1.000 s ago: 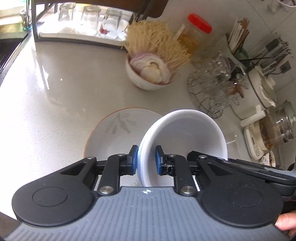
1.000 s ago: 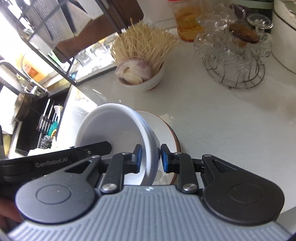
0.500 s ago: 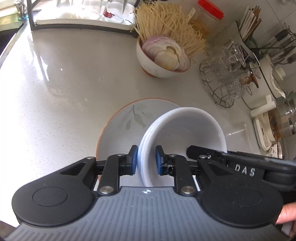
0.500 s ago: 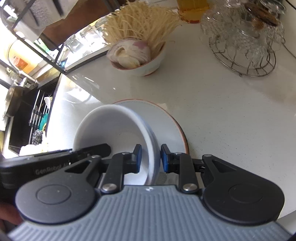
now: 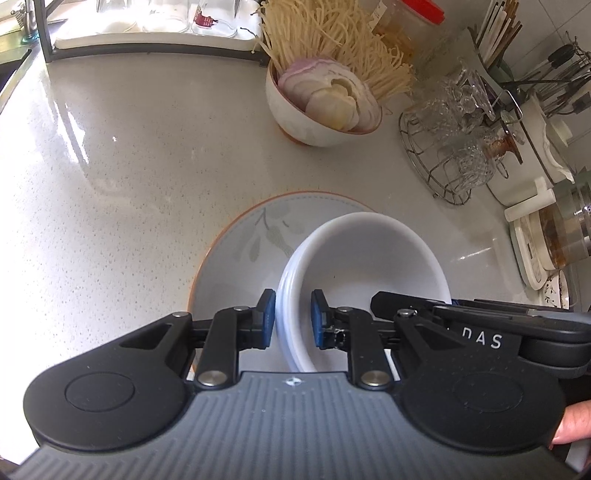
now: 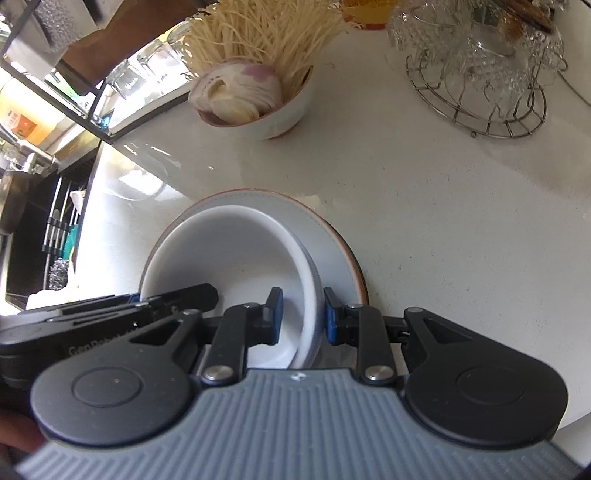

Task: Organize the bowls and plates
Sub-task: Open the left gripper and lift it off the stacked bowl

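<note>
A stack of nested white bowls (image 5: 369,258) (image 6: 236,251) sits tilted over a pale plate with an orange rim and leaf print (image 5: 251,251) (image 6: 332,243) on the counter. My left gripper (image 5: 293,321) has the stack's near left rim between its blue pads. Its jaws are opening, though the pads look as if they touch the rim. My right gripper (image 6: 302,317) is shut on the opposite rim. Whether the stack's base touches the plate is hidden by the bowls.
Behind the plate stands a bowl of sliced onion and dry noodles (image 5: 325,103) (image 6: 255,99). A wire basket of glassware (image 5: 454,147) (image 6: 480,74) is at the right, with kitchen appliances (image 5: 546,236) beyond. A glass rack (image 5: 147,33) and a sink (image 6: 37,229) lie to the left.
Both grippers have come down with the white bowls, which now sit lower over the plate. The counter and the onion bowl look closer in both views.
</note>
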The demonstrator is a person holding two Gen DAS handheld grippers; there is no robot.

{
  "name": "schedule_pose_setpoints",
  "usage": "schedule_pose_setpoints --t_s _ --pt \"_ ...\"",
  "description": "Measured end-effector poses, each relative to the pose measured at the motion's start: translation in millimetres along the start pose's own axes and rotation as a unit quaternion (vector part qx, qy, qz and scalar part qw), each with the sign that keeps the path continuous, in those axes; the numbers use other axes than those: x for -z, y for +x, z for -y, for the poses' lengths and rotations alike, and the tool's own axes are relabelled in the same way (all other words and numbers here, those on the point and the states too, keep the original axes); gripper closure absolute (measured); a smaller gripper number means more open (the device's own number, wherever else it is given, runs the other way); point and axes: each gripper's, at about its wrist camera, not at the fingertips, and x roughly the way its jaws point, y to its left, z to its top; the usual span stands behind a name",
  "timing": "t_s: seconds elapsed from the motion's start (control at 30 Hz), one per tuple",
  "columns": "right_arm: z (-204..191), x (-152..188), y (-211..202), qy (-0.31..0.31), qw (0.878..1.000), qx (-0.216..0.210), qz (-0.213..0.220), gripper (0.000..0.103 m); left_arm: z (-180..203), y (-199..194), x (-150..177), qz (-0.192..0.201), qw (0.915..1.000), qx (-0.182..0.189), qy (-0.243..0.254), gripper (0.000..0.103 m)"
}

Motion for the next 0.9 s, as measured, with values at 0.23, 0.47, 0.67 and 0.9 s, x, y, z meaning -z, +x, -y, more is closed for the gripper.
schedule_pose_setpoints --t_s 0.23,0.47,0.67,0.9 --pt "-1 0 -6 0.013 1.0 0.0 0.011 0.066 -6 -9 -1 0.012 0.9999 0.0 0.002 0.056" --pt "-4 5 -21 0.012 0.999 0.008 0.041 0.066 -8 -24 -1 0.028 0.9994 0.002 0.02 0.054" --pt "-3 12 -49 0.014 0.996 0.001 0.085 0.066 2 -56 -3 0.072 0.9966 -0.009 0.039 0.054" --pt "0 12 -100 -0.011 0.987 -0.024 0.16 0.066 29 -113 1 0.15 0.9862 -0.032 0.062 0.054"
